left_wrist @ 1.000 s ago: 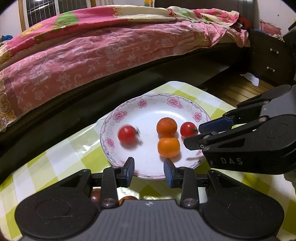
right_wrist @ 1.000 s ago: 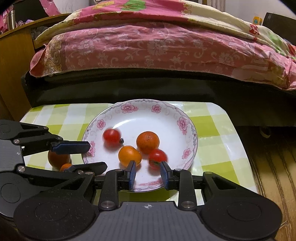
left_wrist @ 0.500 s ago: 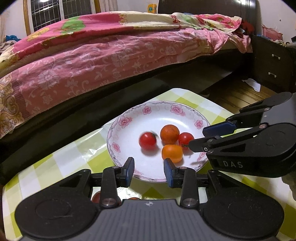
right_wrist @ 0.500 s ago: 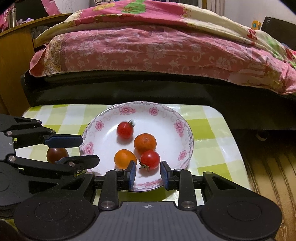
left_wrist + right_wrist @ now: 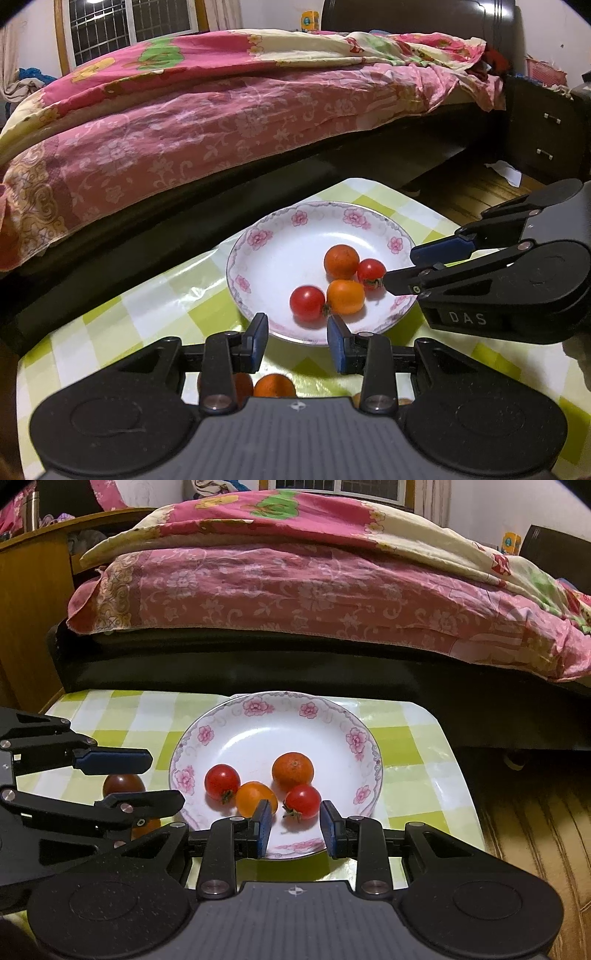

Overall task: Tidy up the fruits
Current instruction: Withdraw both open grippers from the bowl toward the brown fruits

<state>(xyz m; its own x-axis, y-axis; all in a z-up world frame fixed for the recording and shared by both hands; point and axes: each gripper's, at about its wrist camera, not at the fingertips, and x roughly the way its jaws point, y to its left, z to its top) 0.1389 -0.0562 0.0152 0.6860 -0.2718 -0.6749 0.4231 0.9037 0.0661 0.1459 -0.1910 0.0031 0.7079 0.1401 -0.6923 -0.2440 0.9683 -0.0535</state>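
Both tongs, the left gripper (image 5: 297,341) and the right gripper (image 5: 295,827), were spread and held nothing. Four fruits sat in the plate (image 5: 258,705). A dark tomato (image 5: 123,783) waited left of it. Best to grab it softly, around its middle.

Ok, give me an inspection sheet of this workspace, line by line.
Surface: small table under a green-and-white checked cloth.
Job's things: floral plate holds two red tomatoes, a yellow-orange fruit and an orange. Off the plate, a dark tomato and an orange fruit lie on the cloth.
Clutter: nothing seen.
Grippers: left gripper open, empty, before the plate; right gripper open, empty, over the plate's near rim.
Cables: nothing seen.
Surroundings: bed with pink floral quilt, dark nightstand, wooden floor.
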